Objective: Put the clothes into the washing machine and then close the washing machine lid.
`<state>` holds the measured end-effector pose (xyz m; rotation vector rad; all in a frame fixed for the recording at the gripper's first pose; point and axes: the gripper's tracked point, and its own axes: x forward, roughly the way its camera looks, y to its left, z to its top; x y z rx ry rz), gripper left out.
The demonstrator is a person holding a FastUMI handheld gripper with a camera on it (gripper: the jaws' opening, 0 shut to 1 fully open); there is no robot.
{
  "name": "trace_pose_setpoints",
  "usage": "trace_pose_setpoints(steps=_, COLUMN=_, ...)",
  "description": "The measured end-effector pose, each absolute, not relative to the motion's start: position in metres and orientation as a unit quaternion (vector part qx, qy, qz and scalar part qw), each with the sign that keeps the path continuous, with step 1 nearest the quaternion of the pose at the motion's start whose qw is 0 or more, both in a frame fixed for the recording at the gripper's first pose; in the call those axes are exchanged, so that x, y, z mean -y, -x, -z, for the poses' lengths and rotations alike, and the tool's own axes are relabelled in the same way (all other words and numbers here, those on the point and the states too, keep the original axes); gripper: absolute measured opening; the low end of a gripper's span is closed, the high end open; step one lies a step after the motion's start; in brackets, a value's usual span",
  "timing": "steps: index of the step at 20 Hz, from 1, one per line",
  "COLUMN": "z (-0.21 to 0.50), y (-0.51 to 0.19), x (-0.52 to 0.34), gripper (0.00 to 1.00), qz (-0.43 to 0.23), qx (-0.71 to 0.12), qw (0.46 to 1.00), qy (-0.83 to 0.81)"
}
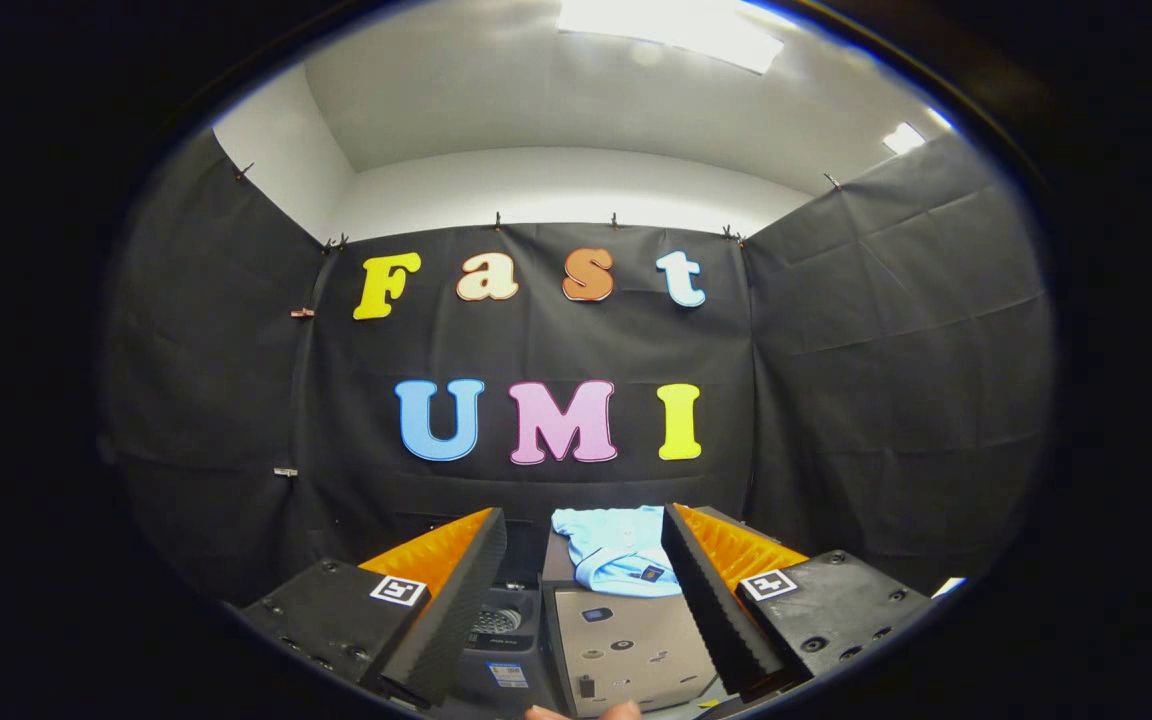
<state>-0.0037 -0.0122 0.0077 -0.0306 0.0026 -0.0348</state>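
Gripper [584, 545] spread wide, held nothing. Blue shirt [616, 555] lay on washer [626, 645] beyond fingers; fingertips [586, 712] showed below.

Grey washing machine lid [626, 640] carries folded light-blue shirt [616, 550], lying on its far part.

garment [616, 552]: pale sky blue, with a small dark patch near its hem
washing machine lid [626, 645]: grey-beige, dotted with a few small dark marks
washing machine body [501, 640]: dark grey to black, with a blue-and-white sticker
gripper [584, 600]: jaws parted; black ribbed inner faces, bright orange ribbed outer faces; black housings, each bearing a square black-and-white marker
booth wall [866, 380]: black, creased cloth
ceiling [536, 110]: grey-white, with bright white light panels
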Motion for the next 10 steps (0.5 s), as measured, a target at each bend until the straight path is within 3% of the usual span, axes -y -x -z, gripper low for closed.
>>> trace_pose_setpoints(steps=10, z=0.004, y=-0.006, x=0.014, gripper=0.98, qz=0.017, qx=-0.016, qw=1.0, qy=0.016)
